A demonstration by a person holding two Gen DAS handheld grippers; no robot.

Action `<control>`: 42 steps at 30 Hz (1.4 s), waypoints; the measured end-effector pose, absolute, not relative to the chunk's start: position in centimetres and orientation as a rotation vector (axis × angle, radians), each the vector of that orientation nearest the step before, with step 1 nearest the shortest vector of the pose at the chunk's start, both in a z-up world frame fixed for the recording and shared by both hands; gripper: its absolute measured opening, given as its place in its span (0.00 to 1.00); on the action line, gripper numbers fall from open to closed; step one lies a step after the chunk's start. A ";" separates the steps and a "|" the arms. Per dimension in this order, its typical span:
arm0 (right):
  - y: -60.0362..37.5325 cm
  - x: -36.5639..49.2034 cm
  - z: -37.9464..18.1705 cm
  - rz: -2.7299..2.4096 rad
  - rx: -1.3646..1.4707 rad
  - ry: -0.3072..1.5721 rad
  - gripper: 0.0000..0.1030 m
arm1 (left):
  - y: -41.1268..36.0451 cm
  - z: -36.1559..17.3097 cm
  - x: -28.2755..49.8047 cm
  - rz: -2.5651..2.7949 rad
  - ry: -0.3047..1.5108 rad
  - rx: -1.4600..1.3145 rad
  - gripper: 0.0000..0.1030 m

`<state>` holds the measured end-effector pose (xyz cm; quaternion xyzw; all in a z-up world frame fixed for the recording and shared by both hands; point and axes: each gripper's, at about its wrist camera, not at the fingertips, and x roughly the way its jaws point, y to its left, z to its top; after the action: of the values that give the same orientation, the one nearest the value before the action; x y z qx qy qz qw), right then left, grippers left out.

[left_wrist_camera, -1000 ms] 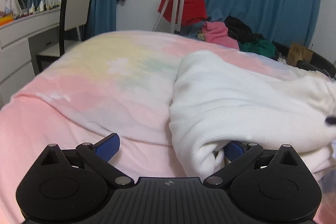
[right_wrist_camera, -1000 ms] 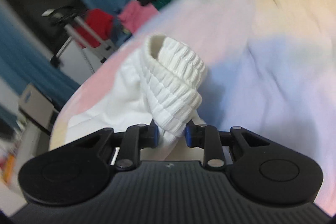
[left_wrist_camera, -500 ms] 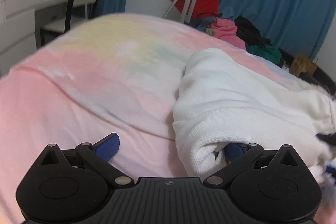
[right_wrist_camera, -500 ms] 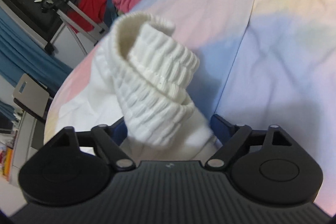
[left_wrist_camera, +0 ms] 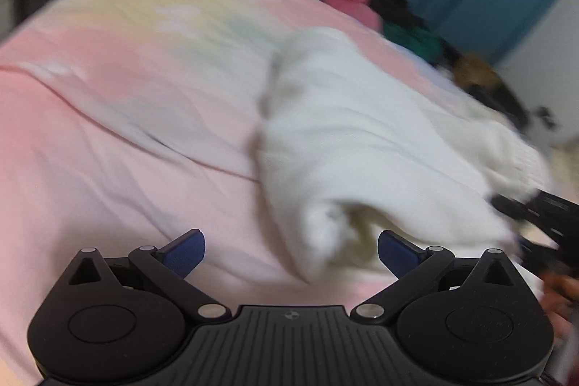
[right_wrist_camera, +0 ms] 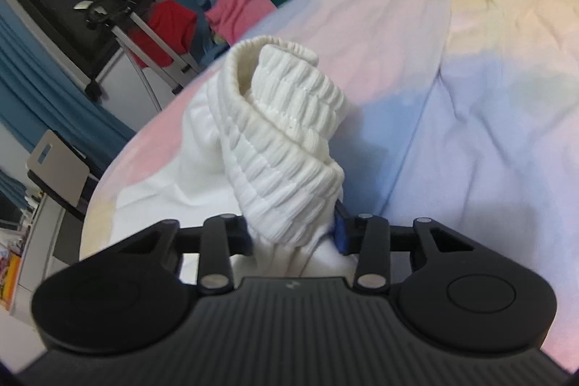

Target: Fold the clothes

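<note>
I rate folding as barely begun: the white garment point(left_wrist_camera: 362, 140) lies bunched mid-bed point(left_wrist_camera: 108, 132), my right tongs point(right_wrist_camera: 295, 234) closing on its ribbed cuff point(right_wrist_camera: 286, 132), left tongs point(left_wrist_camera: 291, 250) wide, empty.

My left wrist view is motion-smeared, worst toward two o'clock; my right view is sharp, evenly lit, fisheye-bent at edges.

Black gripper point(right_wrist_camera: 295, 234), blue pads point(left_wrist_camera: 184, 254)
</note>
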<state>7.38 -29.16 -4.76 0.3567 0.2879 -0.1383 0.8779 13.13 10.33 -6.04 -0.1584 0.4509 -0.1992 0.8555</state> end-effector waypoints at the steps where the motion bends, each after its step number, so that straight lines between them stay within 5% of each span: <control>1: -29.2 7.3 -4.7 -0.290 0.746 0.593 0.40 | 10.6 -5.8 13.1 -0.436 0.933 -0.355 1.00; 6: -29.5 7.6 -4.8 -0.294 0.753 0.589 0.40 | 11.9 -6.3 14.2 -0.449 0.813 -0.476 1.00; 15: -28.5 7.8 -4.7 -0.299 0.698 0.578 0.40 | 9.7 -9.7 18.1 -0.462 0.854 -0.496 1.00; 25: -26.9 6.6 -1.8 -0.220 0.628 0.487 0.34 | 9.2 -7.6 16.1 -0.428 0.764 -0.468 0.57; 30: -27.2 5.1 0.9 -0.175 0.639 0.433 0.33 | 9.1 -3.8 15.0 -0.437 0.697 -0.533 0.46; 42: -41.3 3.3 8.1 -0.262 0.754 0.315 0.30 | -6.8 7.6 17.1 -0.642 0.584 -0.440 0.44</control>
<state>3.34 -41.32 8.08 0.3654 0.1527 -0.1270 0.9094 17.13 -6.84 7.60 -0.2112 0.2804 -0.3085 0.8841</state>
